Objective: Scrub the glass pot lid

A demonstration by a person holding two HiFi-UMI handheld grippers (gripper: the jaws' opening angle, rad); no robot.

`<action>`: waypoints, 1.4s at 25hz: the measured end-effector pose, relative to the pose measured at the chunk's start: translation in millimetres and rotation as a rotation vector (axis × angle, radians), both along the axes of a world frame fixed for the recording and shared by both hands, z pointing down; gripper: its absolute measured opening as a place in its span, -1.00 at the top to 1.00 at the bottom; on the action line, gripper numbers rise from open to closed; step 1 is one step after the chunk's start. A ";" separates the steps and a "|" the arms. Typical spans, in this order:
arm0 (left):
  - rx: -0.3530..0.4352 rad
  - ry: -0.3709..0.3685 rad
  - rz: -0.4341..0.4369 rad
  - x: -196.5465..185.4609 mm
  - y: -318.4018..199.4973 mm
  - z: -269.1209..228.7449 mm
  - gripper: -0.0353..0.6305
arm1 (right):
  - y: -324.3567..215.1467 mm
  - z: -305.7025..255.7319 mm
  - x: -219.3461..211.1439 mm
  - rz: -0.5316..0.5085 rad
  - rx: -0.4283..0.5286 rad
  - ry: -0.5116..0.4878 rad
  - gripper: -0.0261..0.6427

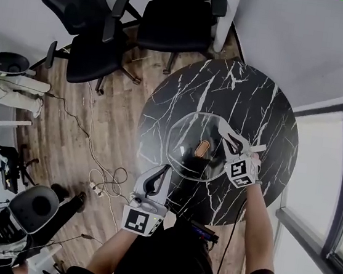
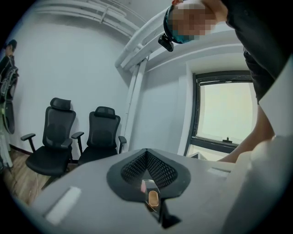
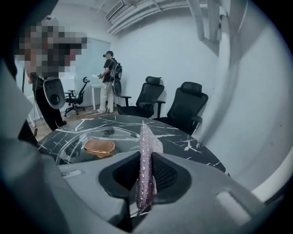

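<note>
The right gripper is clenched on a sparkly scrub cloth; the glass pot lid lies just ahead-left of it; the left gripper, closed and empty, hangs back; better to press the cloth flat, circling the handle.

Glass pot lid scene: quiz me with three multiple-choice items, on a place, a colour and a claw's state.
1. Where is the glass pot lid? A mid-way on the black marble table; B hanging off its edge; C under it.
2. The lid's handle is: A blue; B copper-brown; C green.
3. The right claw is: A open, empty; B shut on a sparkly scrub cloth; C shut on the handle.
Answers: A, the head view shows it lying mid-table; B, the oval handle looks copper; B, the cloth stands pinched between the jaws.
</note>
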State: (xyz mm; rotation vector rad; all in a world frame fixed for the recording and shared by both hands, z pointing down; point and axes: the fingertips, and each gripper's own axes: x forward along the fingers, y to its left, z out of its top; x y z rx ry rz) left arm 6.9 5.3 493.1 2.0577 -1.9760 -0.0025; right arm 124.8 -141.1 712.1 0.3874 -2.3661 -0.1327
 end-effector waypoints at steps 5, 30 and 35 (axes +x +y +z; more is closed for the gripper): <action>0.000 -0.003 -0.026 -1.4 1.4 0.7 0.88 | -10.0 29.6 -11.4 -0.075 0.033 0.091 0.72; 0.016 0.026 -0.008 -6.2 21.4 -4.5 0.88 | 30.3 67.0 6.7 -0.178 0.105 0.357 0.72; 0.033 0.029 0.012 -9.2 28.8 -7.4 0.88 | 41.5 67.8 12.9 -0.126 0.096 0.373 0.72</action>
